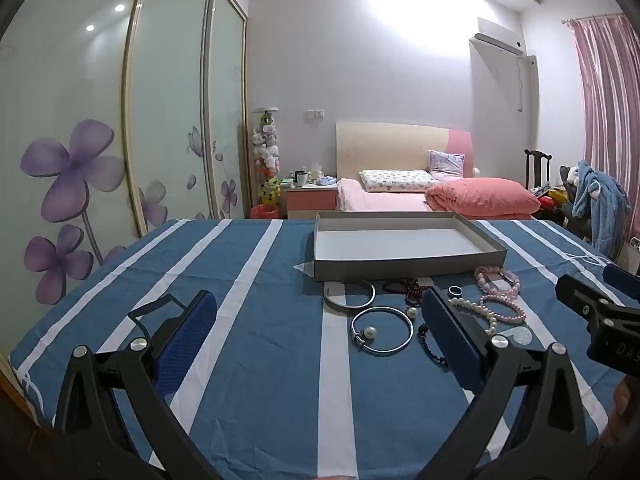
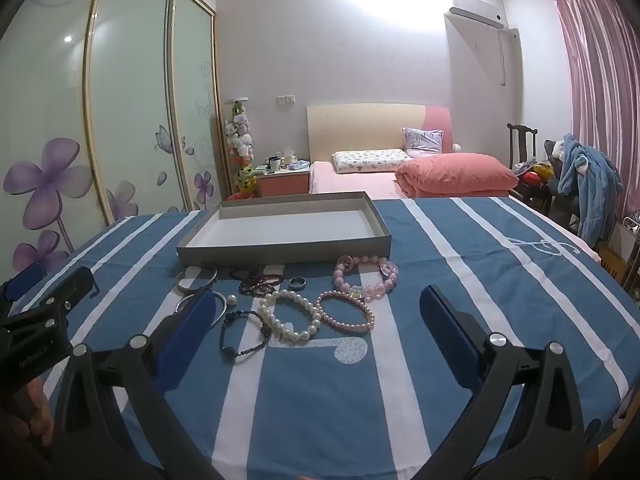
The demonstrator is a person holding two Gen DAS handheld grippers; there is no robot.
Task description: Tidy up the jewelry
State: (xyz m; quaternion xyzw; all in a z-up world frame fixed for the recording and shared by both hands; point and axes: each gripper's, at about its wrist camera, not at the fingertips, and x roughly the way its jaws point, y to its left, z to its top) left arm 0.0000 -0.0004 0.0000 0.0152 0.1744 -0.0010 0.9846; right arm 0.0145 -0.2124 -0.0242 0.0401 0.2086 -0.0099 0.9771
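Both grippers (image 1: 316, 320) (image 2: 316, 312) gape empty (only right view shows whole pearl bracelet (image 2: 292, 316)).

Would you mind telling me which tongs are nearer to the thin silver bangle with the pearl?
Left. The left tongs are open around the thin silver bangle, which lies between their fingers. The right tongs, also open, sit further right, over the pearl bracelets, the bangle at their left finger.

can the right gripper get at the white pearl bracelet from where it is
Probably yes: the right gripper is open, and the white pearl bracelet lies flat just ahead between its fingers, though the pink bead bracelet touches it.
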